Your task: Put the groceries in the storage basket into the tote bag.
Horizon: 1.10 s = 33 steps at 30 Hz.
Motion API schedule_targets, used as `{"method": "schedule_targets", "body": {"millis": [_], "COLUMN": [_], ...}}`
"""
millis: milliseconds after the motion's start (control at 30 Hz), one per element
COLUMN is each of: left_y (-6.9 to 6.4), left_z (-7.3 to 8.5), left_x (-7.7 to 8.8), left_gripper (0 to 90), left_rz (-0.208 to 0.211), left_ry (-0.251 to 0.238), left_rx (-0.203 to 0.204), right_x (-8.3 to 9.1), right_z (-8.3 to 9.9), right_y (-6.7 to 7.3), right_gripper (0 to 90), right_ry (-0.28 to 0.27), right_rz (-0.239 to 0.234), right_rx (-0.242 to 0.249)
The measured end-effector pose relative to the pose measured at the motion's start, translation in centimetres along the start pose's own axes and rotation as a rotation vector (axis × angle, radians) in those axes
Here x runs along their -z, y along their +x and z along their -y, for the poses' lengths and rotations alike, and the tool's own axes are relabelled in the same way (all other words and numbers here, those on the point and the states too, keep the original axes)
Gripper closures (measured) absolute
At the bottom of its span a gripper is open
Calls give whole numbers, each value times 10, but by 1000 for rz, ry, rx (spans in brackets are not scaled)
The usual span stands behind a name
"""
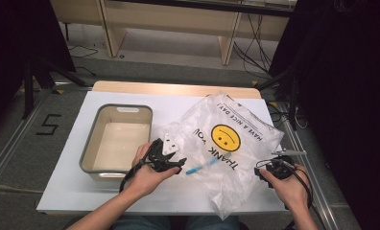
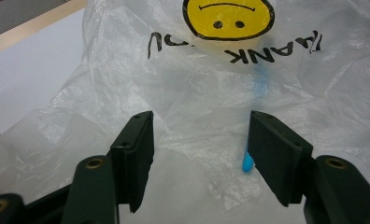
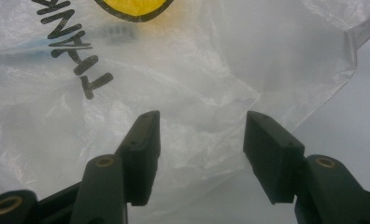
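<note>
A: Where did the plastic bag (image 1: 226, 143) lie?

B: It lay crumpled on the white table (image 1: 73, 187), right of the grey tub (image 1: 89, 143), its yellow smiley face and "THANK YOU" lettering turned upside down toward the person. A blue pen-like object (image 1: 201, 167) protruded from under its near-left edge, the rest showing faintly through the film.

A: How was the left gripper (image 1: 171, 160) disposed?

B: It was held at the bag's left edge, between tub and bag. In the left gripper view its jaws stood spread, nothing pinched; crinkled film lay between and beyond them, and the blue tip (image 2: 247, 162) sat just beside the right-hand jaw. Contact between tip and jaw could not be judged.

A: And the right gripper (image 1: 274, 165)?

B: It was held at the bag's near-right edge. In the right gripper view its jaws were likewise spread, the bag's film (image 3: 211, 93) before them and bare table at the right; the pads pressed on nothing.
</note>
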<state>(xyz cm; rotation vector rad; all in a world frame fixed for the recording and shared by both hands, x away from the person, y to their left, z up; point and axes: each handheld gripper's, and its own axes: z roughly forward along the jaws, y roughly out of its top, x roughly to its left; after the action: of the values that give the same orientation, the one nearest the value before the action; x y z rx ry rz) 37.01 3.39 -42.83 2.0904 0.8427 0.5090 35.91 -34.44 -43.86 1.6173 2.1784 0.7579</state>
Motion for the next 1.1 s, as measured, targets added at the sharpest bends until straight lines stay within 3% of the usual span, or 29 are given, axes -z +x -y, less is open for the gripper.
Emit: {"method": "schedule_targets", "body": {"millis": [1100], "left_y": [0], "left_z": [1], "left_x": [-2], "left_gripper": [407], "left_rz": [-3], "left_ry": [12], "left_rx": [3], "right_x": [1], "right_z": [2], "right_y": [-1], "right_gripper": [504], "right_ry": [9], "right_rz": [-12], "right_rx": [-17]}}
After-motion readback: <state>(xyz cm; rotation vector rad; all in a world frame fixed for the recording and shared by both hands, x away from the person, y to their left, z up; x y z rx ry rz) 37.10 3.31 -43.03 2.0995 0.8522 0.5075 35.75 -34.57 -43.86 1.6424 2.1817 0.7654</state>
